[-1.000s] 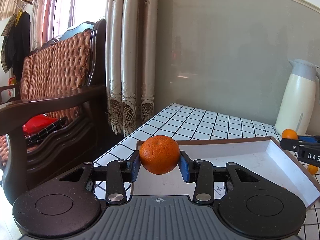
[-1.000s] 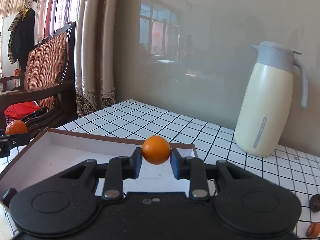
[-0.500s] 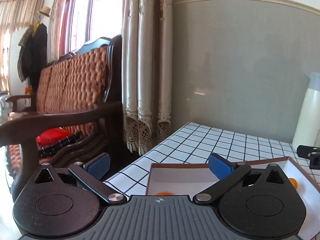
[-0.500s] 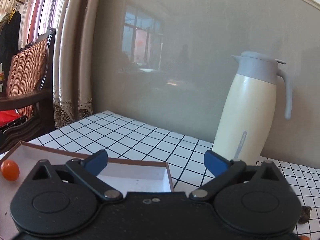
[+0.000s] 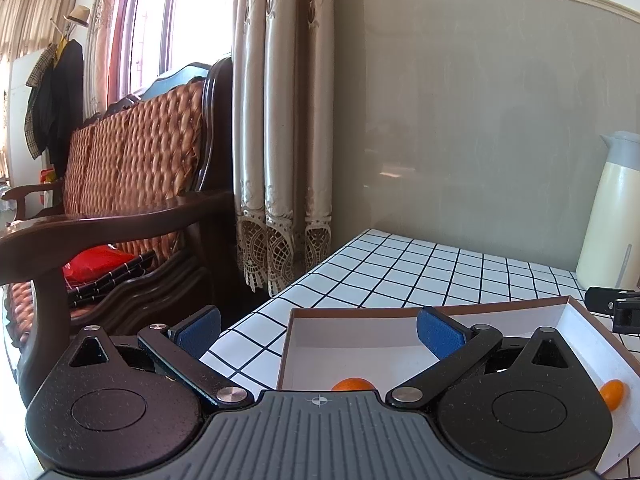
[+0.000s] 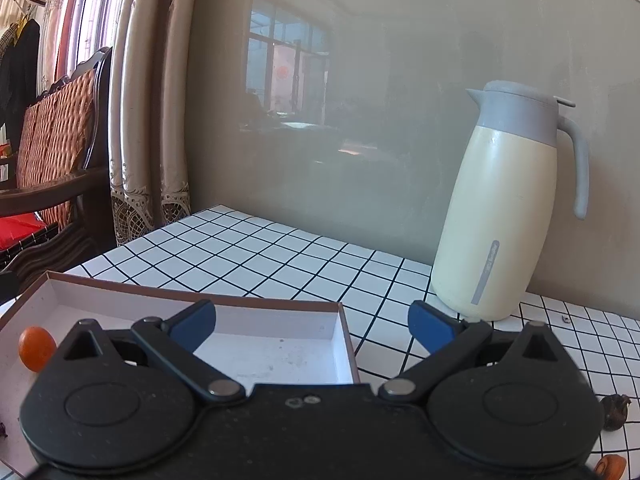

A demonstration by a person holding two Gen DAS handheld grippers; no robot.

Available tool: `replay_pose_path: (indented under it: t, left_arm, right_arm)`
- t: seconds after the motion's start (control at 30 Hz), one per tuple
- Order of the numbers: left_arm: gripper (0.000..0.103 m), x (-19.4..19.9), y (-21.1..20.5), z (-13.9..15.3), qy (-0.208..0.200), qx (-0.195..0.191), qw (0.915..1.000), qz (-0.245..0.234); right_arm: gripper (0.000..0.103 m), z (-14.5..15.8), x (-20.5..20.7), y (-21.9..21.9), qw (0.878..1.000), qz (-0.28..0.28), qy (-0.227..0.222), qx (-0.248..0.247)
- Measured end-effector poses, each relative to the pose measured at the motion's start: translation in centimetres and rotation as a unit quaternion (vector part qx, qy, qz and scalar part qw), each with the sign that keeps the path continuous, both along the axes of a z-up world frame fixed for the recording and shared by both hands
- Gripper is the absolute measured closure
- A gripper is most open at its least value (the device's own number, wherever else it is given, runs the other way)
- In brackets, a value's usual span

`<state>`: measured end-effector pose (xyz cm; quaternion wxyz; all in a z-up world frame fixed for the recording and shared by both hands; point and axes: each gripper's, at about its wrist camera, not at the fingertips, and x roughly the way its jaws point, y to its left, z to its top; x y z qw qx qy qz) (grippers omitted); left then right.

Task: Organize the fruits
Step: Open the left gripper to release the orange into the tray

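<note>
A shallow white box with a brown rim lies on the checked table. In the left wrist view an orange mandarin lies in the box, partly hidden behind my left gripper, which is open and empty above the box's near left part. A smaller orange fruit lies at the box's right side. In the right wrist view my right gripper is open and empty over the box's right end, and an orange fruit lies at the box's left.
A cream thermos jug stands at the back right of the table. A dark fruit and an orange-brown one lie on the table at the right. A wooden sofa and curtains stand left of the table.
Both grippers opened and let their fruits drop into the box. Both then rose and pulled back a little.
</note>
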<state>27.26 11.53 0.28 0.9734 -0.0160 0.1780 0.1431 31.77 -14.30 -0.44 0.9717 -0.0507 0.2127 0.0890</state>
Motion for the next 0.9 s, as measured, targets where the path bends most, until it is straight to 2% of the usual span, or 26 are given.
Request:
replay_pose_path:
  t: [0.9]
  left_arm:
    - [0.000,-0.8,0.0,-0.1,0.005,-0.004,1.0000,-0.002]
  right_arm:
    - [0.006,0.6,-1.4,-0.6,1.000,-0.004,0.003,0.003]
